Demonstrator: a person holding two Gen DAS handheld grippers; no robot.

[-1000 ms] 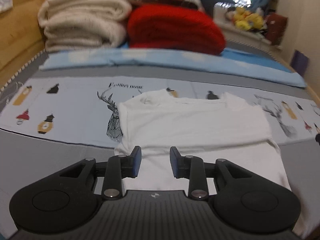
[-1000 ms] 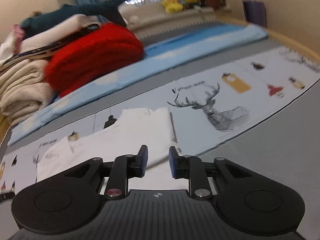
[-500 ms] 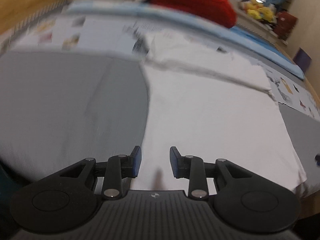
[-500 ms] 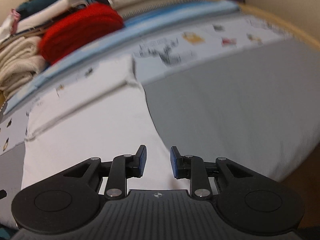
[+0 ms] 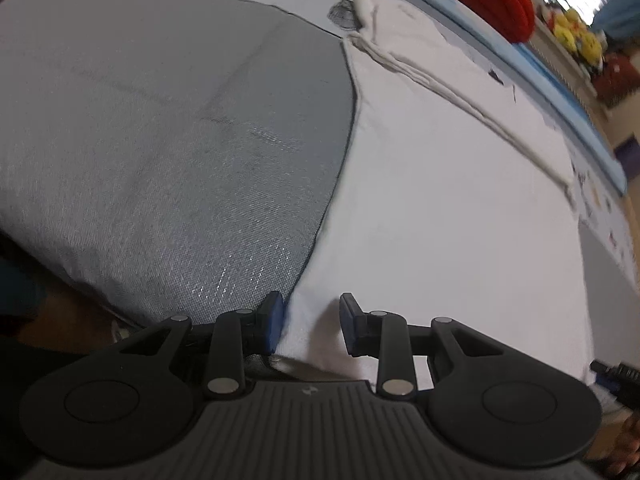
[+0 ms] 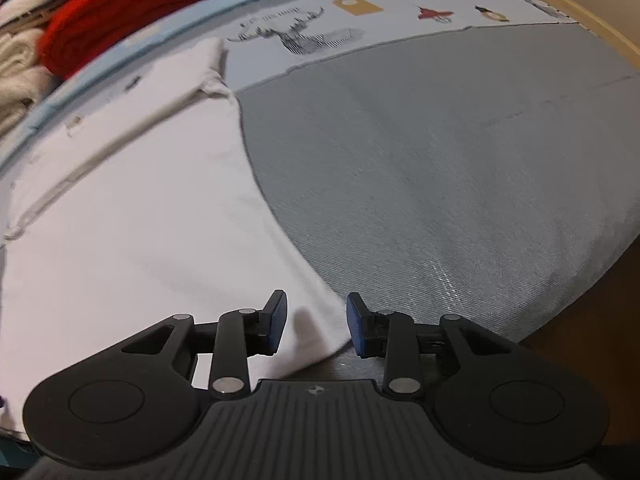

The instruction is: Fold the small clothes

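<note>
The white garment [image 5: 460, 208] runs under the left gripper's body at six o'clock in the left wrist view, so its near hem is hidden there. In the right wrist view its left part is cut off at nine o'clock. The red folded cloth [image 6: 120, 12] at eleven o'clock is blurred and cropped. Yellow objects [image 5: 576, 32] at one o'clock are too blurred to identify.

- You have one white garment [image 5: 440, 184] on the bed [image 5: 160, 120].
- One red folded blanket [image 6: 120, 4] at its far edge.
- Two grippers: left gripper [image 5: 310, 328], right gripper [image 6: 316, 326].
</note>
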